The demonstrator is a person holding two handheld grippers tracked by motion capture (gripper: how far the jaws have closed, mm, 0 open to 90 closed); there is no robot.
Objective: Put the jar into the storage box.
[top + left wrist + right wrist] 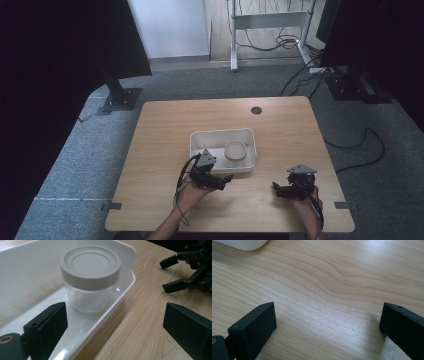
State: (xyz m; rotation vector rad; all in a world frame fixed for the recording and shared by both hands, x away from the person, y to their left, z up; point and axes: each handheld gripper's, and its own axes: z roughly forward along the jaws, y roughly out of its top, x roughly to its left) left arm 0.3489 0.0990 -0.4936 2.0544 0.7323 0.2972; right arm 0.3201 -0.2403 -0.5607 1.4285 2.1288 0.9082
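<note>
Jar point(90, 277) upright in tray point(127, 255), lid on. Left gripper point(115, 327) jaws apart, straddling the tray's rim. Right gripper point(327, 327) jaws apart over table point(324, 277).

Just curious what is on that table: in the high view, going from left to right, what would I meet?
Left hand-held gripper → jar in the white tray → right hand-held gripper, all on the wooden table.

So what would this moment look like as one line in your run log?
left hand-held gripper: open, straddling tray rim, near lidded jar | right hand-held gripper: open over table
</note>
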